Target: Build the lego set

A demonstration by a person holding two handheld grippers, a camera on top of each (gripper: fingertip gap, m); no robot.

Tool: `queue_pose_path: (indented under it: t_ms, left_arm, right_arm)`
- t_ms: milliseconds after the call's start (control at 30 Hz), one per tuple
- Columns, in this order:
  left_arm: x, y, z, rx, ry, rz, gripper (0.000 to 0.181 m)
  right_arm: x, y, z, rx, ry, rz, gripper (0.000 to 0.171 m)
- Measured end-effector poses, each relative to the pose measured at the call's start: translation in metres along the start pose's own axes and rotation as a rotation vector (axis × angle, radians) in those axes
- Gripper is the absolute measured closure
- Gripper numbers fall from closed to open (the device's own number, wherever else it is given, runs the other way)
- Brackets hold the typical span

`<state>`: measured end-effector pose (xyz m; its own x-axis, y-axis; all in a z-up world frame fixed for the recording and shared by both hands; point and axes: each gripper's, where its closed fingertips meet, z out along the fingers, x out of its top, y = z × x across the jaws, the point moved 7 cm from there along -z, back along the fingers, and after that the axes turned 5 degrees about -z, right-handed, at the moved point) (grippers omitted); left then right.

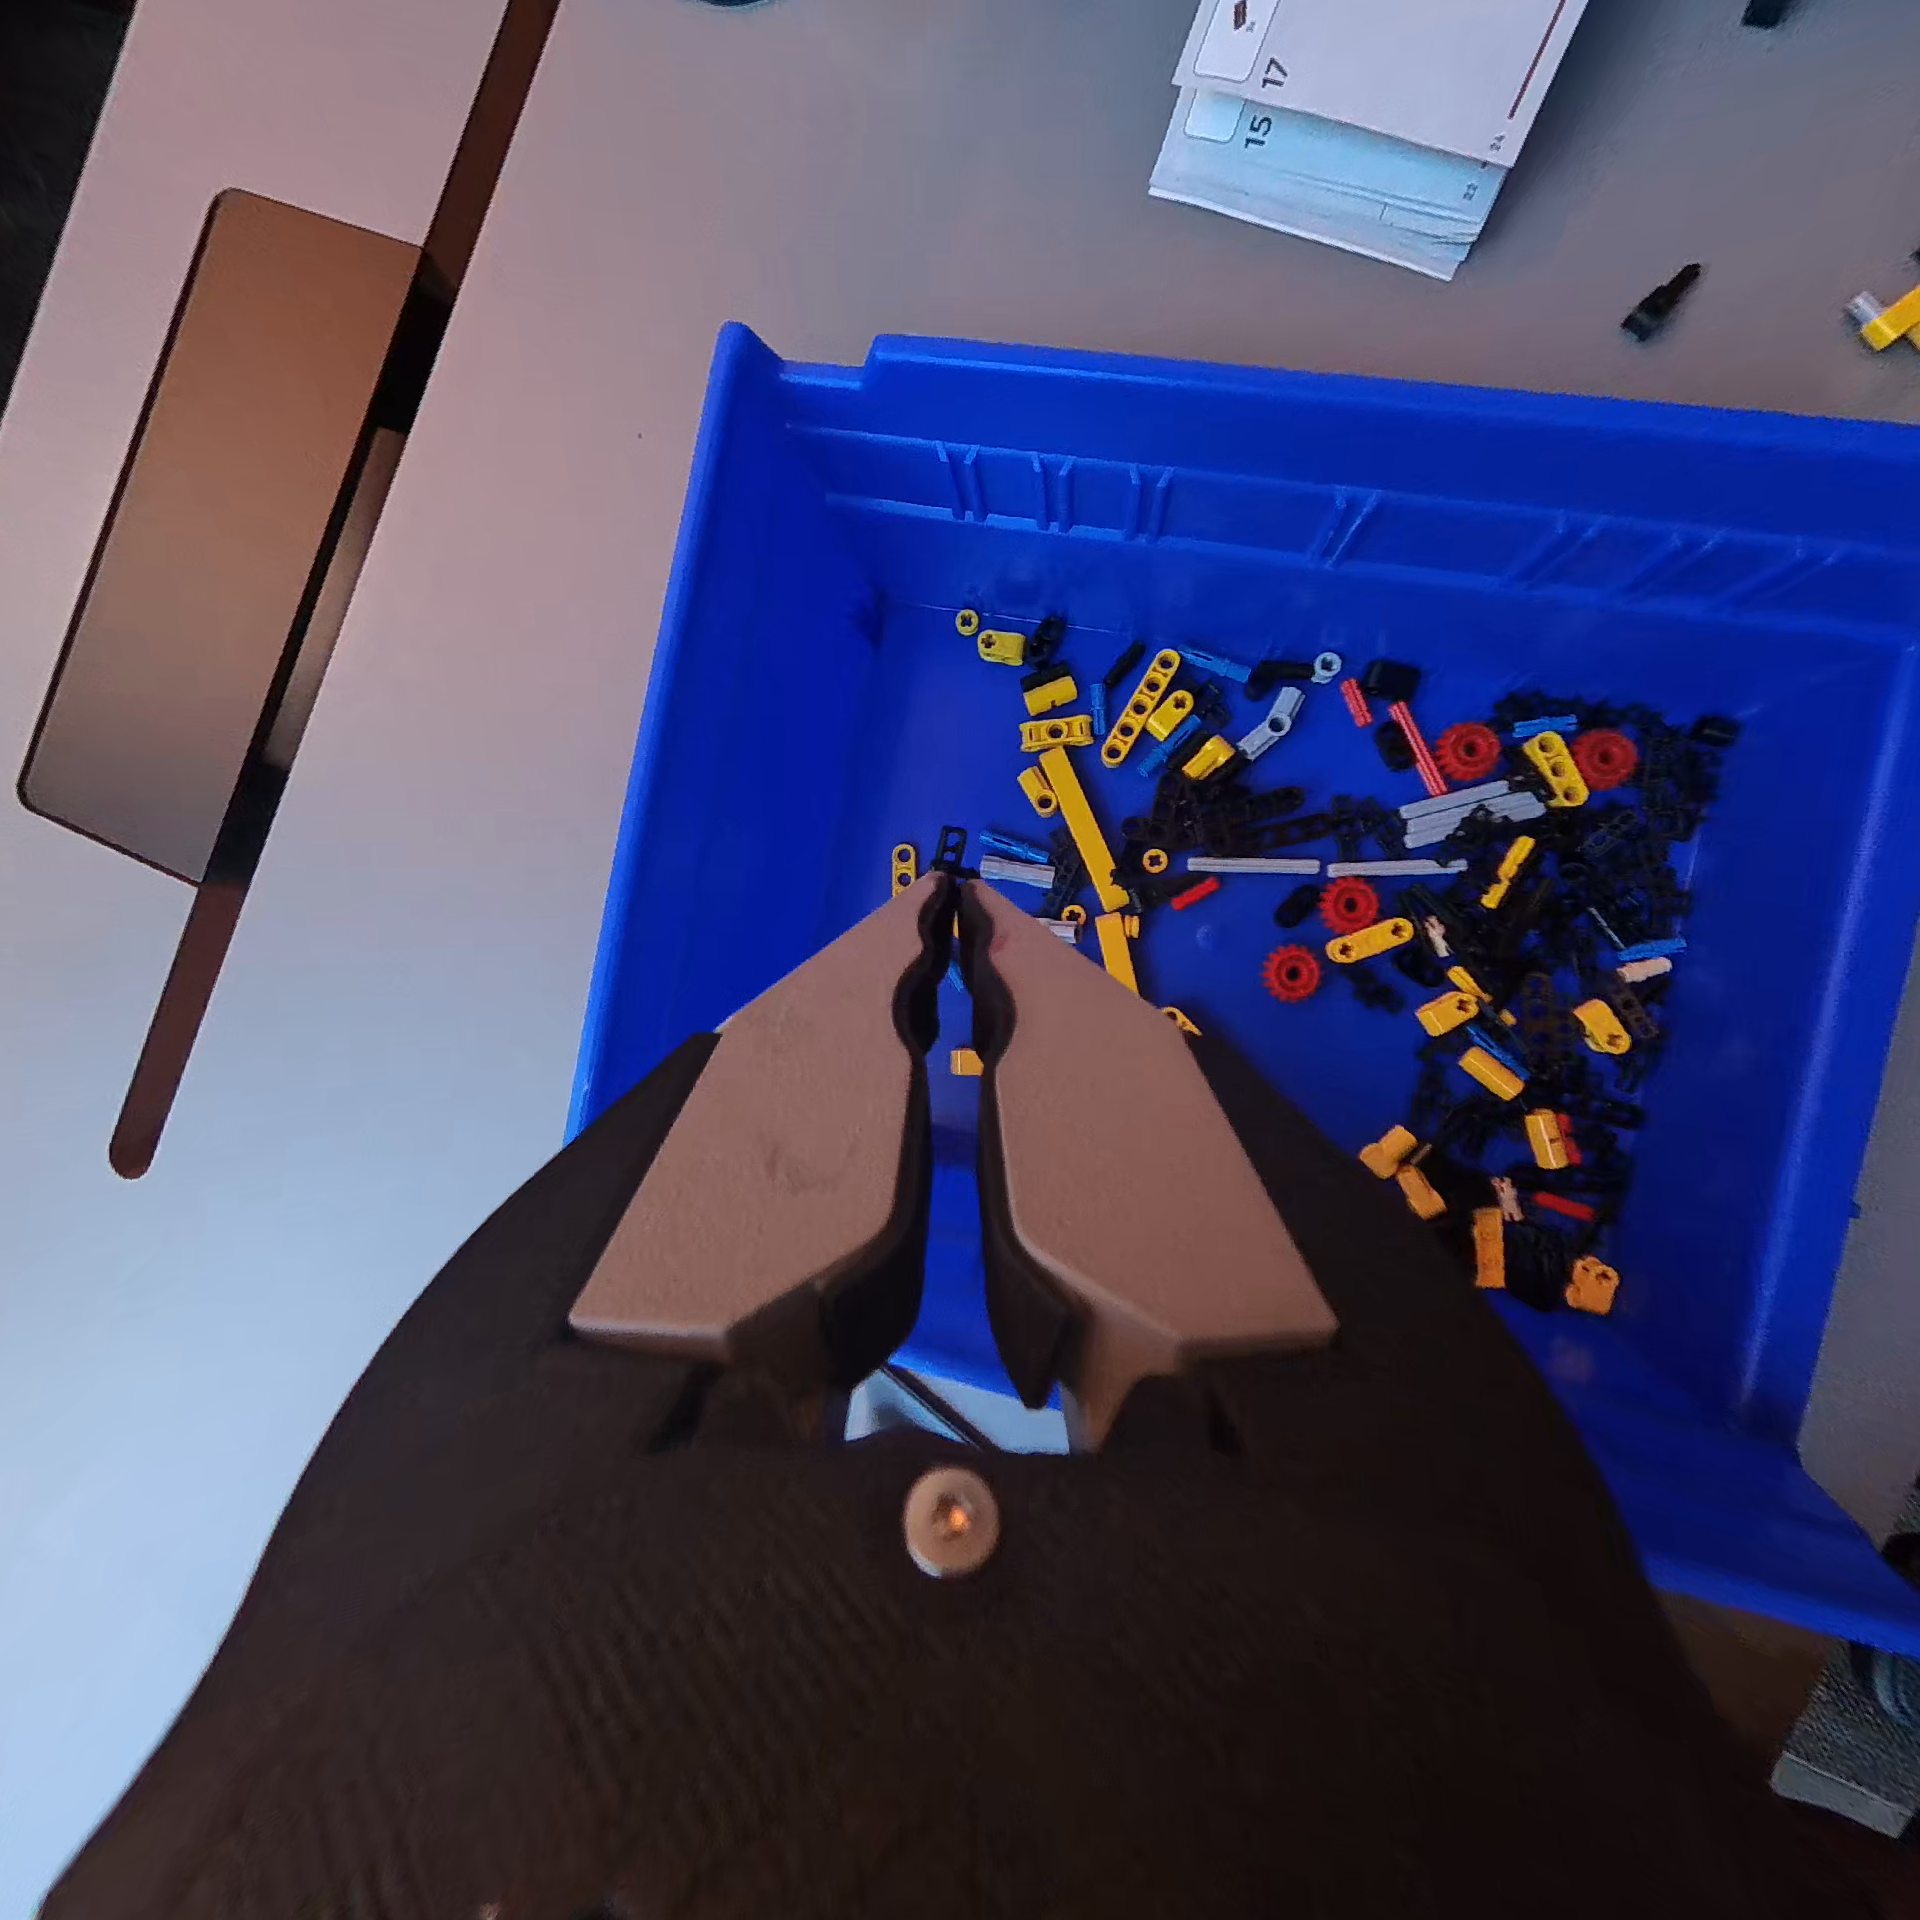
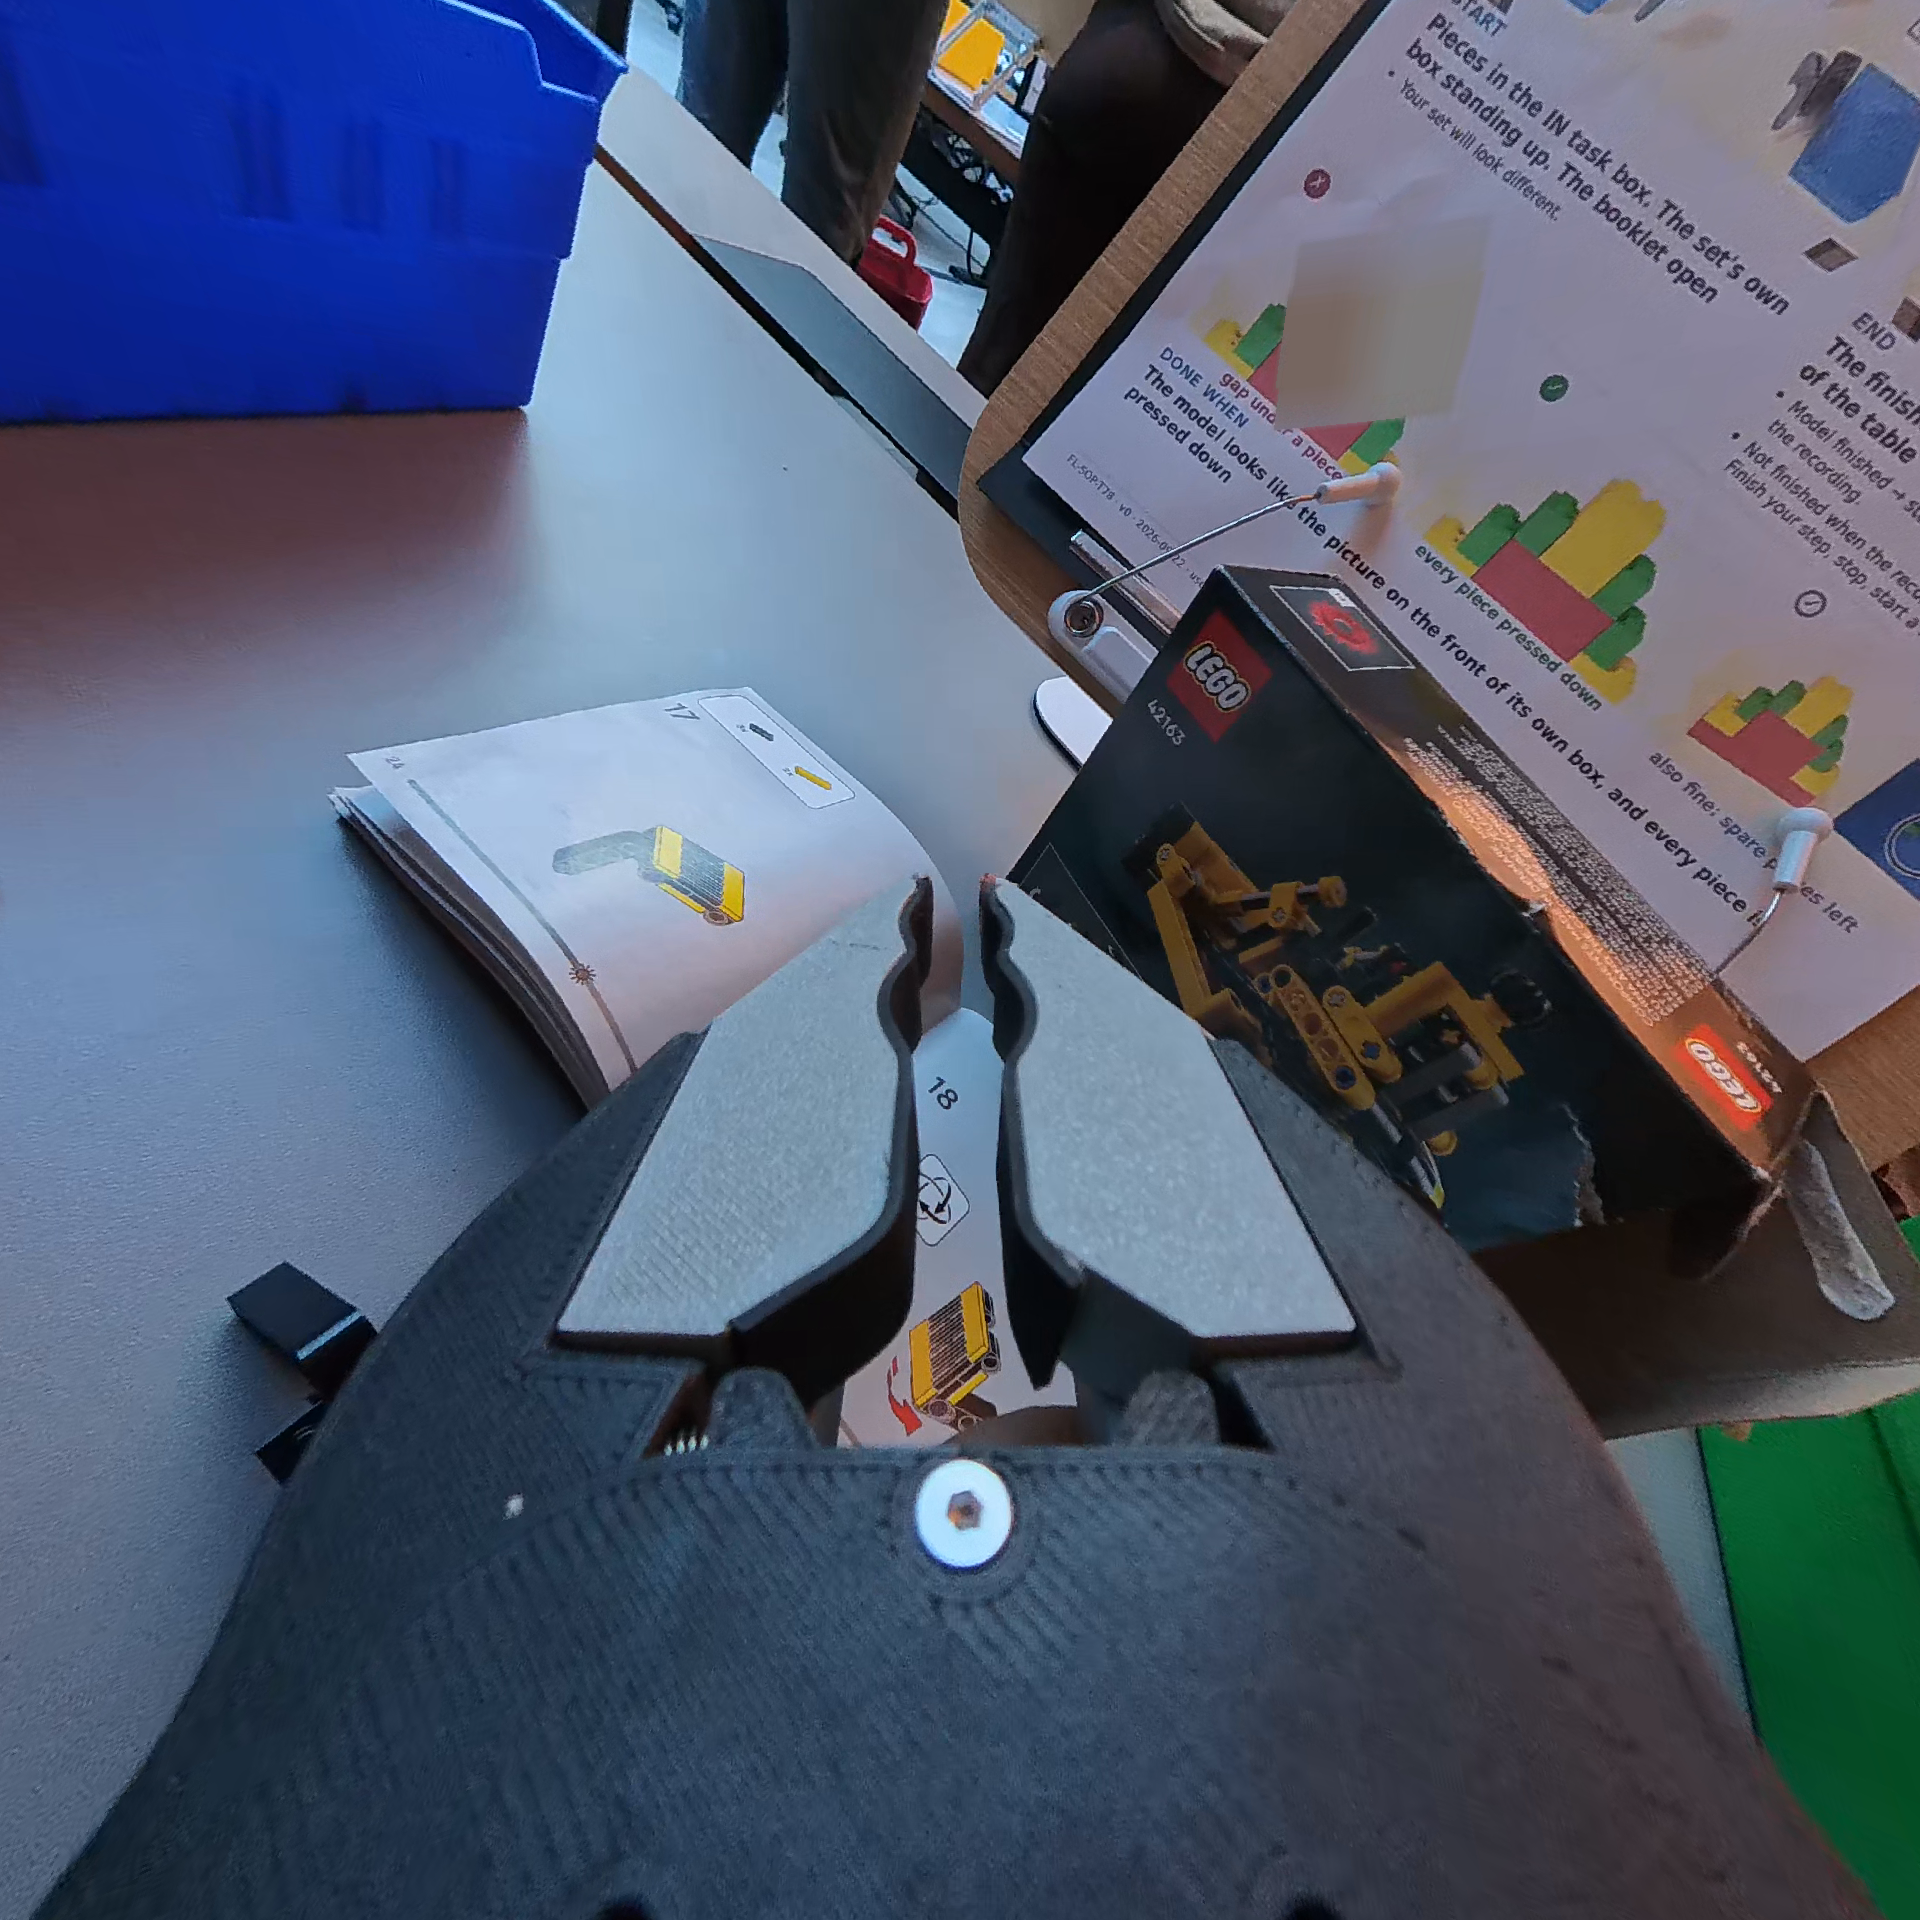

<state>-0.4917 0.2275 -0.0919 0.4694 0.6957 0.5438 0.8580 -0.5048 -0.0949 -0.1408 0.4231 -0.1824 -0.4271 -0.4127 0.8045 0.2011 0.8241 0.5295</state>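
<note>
A blue bin [image 1: 790,727] holds several loose yellow, black, red and grey lego pieces [image 1: 1455,883]. My left gripper [image 1: 952,885] hovers over the bin's left part, shut on a small black lego piece [image 1: 951,847] that sticks out past the fingertips. My right gripper [image 2: 951,888] is slightly open and empty above the open instruction booklet [image 2: 623,831], which lies on the grey table. The booklet also shows in the left wrist view [image 1: 1351,135]. The bin's outer wall shows in the right wrist view [image 2: 260,229].
The lego set box [image 2: 1351,935] leans against a stand holding an instruction sheet [image 2: 1558,416] on the right. Small black parts [image 2: 301,1330] lie beside my right gripper. A black pin [image 1: 1662,301] and a yellow part [image 1: 1891,317] lie beyond the bin. People stand in the background. The left gripper's tips are roughly 35 cm from the right gripper's.
</note>
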Motion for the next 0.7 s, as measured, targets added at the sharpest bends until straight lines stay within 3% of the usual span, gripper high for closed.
queue_pose_path:
  t_ms: [367,567,700]
  left_arm:
    - [0.000,-0.020,-0.001,0.055,0.059,-0.061,0.181]
    - [0.005,-0.049,0.000,0.112,0.195,-0.127,0.181]
    - [0.009,-0.065,0.006,0.162,0.273,-0.154,0.168]
  right_arm:
    - [0.001,-0.003,0.001,0.017,0.003,0.000,0.165]
    - [0.003,-0.006,0.001,0.031,0.014,-0.010,0.165]
    - [0.003,-0.007,0.003,0.045,0.013,-0.005,0.165]
